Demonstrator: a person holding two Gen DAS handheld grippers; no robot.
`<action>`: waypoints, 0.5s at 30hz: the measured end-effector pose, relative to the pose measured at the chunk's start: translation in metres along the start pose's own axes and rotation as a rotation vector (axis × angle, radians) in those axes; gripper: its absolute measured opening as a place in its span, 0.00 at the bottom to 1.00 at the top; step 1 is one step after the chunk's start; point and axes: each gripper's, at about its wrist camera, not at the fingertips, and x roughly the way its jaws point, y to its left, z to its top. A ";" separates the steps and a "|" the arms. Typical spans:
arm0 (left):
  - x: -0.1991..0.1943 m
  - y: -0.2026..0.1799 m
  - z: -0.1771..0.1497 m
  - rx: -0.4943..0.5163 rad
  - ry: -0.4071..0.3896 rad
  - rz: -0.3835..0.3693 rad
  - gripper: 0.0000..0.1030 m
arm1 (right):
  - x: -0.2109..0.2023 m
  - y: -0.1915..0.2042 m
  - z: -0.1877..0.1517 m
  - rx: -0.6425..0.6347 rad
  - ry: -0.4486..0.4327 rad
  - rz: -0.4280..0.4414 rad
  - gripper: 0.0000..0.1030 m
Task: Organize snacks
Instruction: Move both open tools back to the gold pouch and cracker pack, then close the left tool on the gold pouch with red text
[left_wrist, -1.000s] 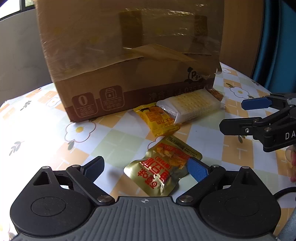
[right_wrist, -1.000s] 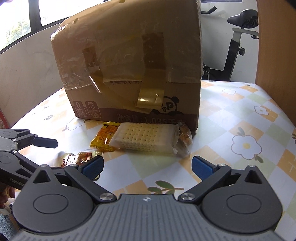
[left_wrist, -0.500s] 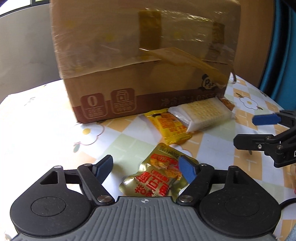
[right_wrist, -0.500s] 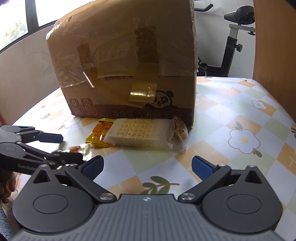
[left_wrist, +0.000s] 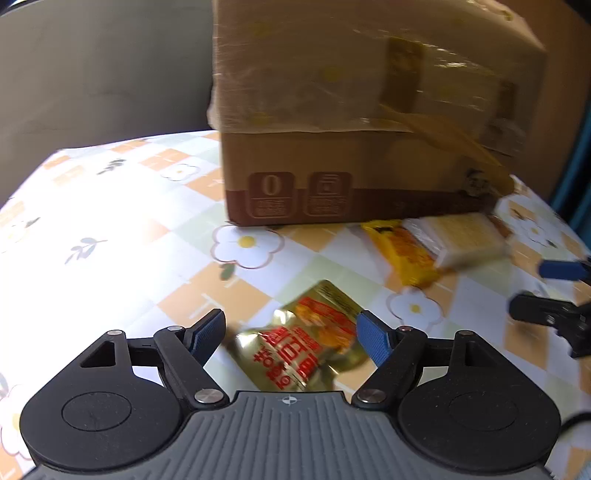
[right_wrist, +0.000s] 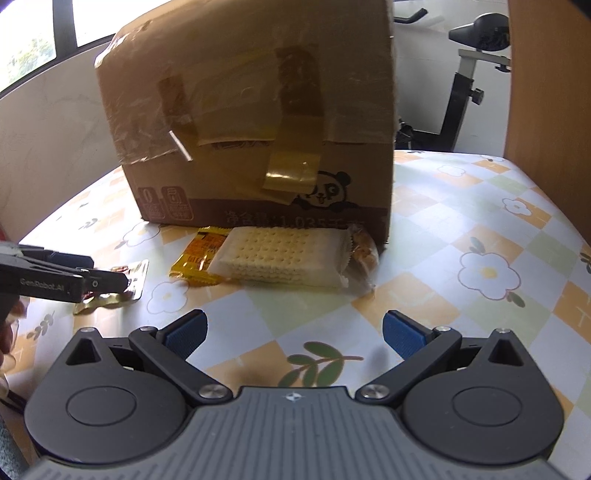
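Floral checked tablecloth (right_wrist: 461, 206), taped cardboard box (right_wrist: 258, 122) at 12 o'clock w/ exercise bike (right_wrist: 469, 74) behind at 1 o'clock. L gripper (left_wrist: 291, 334): jaws just narrowed, right pad on the gold snack pouch (left_wrist: 306, 347), left pad's contact can't be told (blur). R gripper (right_wrist: 293, 332) spread wide, nothing between; cracker pack (right_wrist: 280, 258) & yellow packet (right_wrist: 199, 258) lie touching at box base, 12 o'clock.
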 end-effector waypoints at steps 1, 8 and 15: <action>-0.001 0.001 0.000 0.009 0.003 -0.023 0.78 | 0.000 0.000 0.000 0.002 0.000 0.002 1.00; -0.011 -0.001 -0.004 0.040 0.044 -0.150 0.77 | 0.001 -0.007 0.000 0.043 0.004 0.007 1.00; -0.012 -0.012 -0.009 0.065 0.059 -0.192 0.69 | 0.000 -0.008 0.000 0.041 0.004 0.011 1.00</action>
